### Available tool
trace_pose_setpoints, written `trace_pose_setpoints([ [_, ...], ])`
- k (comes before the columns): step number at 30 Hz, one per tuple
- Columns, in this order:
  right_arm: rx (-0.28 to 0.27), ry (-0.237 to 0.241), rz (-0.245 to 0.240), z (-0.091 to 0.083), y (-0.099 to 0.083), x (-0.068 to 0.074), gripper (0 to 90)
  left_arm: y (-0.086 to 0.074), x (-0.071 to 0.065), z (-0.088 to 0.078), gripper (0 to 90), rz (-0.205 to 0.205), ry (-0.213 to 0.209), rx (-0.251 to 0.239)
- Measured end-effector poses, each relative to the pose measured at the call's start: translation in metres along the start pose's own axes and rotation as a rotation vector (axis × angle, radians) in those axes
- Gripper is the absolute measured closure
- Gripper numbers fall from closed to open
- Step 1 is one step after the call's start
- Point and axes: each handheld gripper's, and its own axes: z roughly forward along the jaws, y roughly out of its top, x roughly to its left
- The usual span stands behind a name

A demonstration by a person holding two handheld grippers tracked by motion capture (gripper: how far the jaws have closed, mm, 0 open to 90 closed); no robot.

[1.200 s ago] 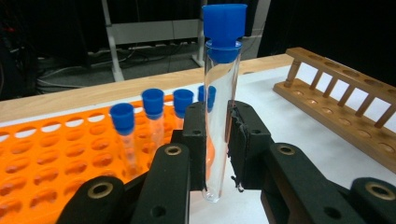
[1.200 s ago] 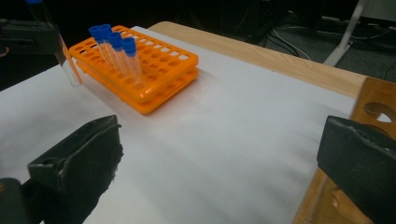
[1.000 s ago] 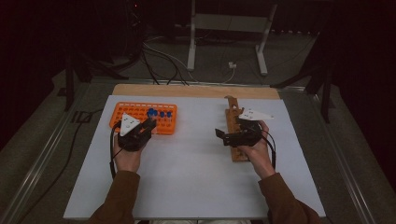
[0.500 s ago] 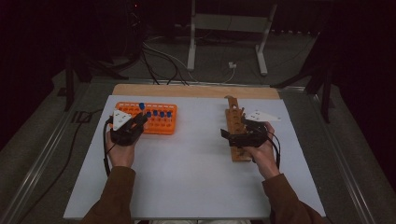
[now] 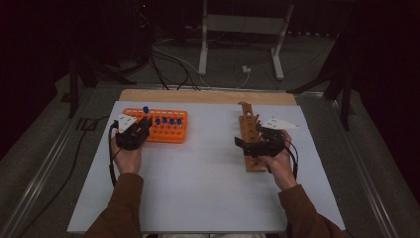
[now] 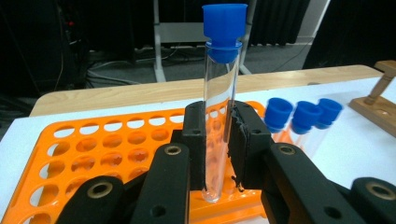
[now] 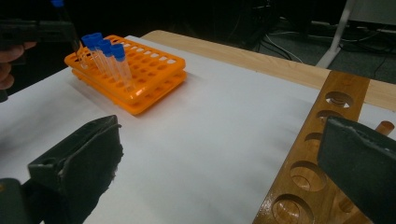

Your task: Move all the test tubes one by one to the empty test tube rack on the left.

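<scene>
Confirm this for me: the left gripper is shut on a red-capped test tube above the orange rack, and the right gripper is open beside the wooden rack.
Wrong on one point: the cap is blue, not red. The left gripper view shows the left gripper shut on a blue-capped test tube above the orange rack. The right gripper is open beside the wooden rack.

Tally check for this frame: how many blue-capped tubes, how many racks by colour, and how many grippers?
Clear blue-capped test tubes: 5, one in the left gripper's jaws and four racked
Orange plastic tube rack: 1
Brown wooden tube rack: 1
Black handheld grippers: 2, including the right gripper
Total: 9
</scene>
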Motion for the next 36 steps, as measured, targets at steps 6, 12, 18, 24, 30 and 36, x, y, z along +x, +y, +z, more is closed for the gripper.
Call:
trace_pose_setpoints([
  [6,0.002,0.004,0.002,0.001,-0.001,0.000,0.0,-0.004,0.003,0.007,78.4,-0.004,0.008,0.020],
  [12,0.013,0.010,-0.001,0.004,-0.004,0.002,0.0,-0.006,0.003,0.011,78.3,-0.004,0.005,0.019],
  [18,0.012,0.015,-0.003,0.003,-0.004,0.002,0.0,-0.009,0.000,0.017,78.2,0.012,0.012,0.043],
  [24,0.013,0.022,-0.005,0.004,-0.004,0.002,0.0,-0.016,-0.001,0.023,78.3,0.021,0.017,0.077],
  [30,0.013,0.023,-0.005,0.004,-0.004,0.001,0.0,-0.024,0.001,0.025,78.2,0.013,0.021,0.096],
  [36,0.014,0.027,-0.006,0.004,-0.005,0.001,0.0,-0.026,-0.001,0.026,78.2,0.032,0.022,0.111],
])
